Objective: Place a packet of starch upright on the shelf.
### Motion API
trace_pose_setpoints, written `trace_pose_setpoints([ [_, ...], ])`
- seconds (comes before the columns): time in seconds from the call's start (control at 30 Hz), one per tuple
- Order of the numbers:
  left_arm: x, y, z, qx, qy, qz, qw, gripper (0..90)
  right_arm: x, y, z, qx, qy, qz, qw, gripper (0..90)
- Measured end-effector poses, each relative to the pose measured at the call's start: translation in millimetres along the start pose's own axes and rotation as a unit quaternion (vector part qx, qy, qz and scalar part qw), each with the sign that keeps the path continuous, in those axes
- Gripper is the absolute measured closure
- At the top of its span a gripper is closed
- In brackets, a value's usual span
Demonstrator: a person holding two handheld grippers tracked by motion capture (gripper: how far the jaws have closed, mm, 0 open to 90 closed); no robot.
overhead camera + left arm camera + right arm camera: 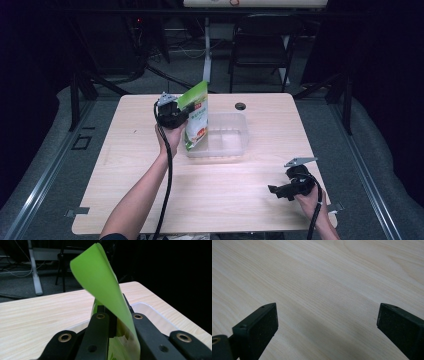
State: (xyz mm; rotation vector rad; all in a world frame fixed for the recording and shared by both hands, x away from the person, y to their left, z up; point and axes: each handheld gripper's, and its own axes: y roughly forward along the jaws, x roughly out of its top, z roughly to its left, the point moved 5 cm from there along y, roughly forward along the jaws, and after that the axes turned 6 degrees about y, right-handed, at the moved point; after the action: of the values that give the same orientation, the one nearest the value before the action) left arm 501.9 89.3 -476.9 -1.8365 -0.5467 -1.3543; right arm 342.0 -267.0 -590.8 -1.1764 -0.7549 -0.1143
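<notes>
Right gripper [278, 190]: near edge of the table [150, 200], held low over bare wood, jaws wide apart, nothing between them.
Left gripper [181, 114]: farther in, jaws clamped on the top of the pouch [196, 117].
Pouch: green, with a white and red label, held upright and a little tilted; its lower end sits at the near left corner of the bin [235, 137], going in over the rim as far as I can tell.
Bin: clear plastic, mid-table, otherwise looks empty.
Progress: pouch picked up and brought to the bin; by my judgement it is left to lower it fully in and let go.
Table: pale wood grain, a round cable hole [240, 106] near the far edge.
Room: dark; grey floor, a black chair [260, 45] and a white desk leg [207, 50] behind the table.
</notes>
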Motion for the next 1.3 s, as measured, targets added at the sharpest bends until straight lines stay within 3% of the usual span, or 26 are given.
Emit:
trace_pose_setpoints([
  [0.4,-11.5,0.3,3.1,0.005,-0.004,-0.008,0.9999,89.7,0.0,0.1,0.0,0.0,0.0,0.0,1.0,3.0],
  [0.77,-16.1,-10.7,4.2,0.023,0.022,0.016,0.9994,88.3,-0.1,0.1,0.2,0.001,-0.001,0.003,1.0,3.0],
  [1.07,-22.6,-20.8,7.8,0.032,0.027,0.029,0.9987,86.2,-0.1,0.0,0.3,0.0,-0.001,0.004,1.0,3.0],
  [1.17,-23.2,-24.0,10.0,0.033,0.027,0.024,0.9988,84.3,0.0,0.0,0.2,0.0,-0.001,0.003,1.0,2.9],
  [1.3,-19.9,-27.5,10.3,0.042,0.041,0.034,0.9977,68.7,0.1,0.0,0.3,0.0,0.0,0.003,1.0,2.9],
])
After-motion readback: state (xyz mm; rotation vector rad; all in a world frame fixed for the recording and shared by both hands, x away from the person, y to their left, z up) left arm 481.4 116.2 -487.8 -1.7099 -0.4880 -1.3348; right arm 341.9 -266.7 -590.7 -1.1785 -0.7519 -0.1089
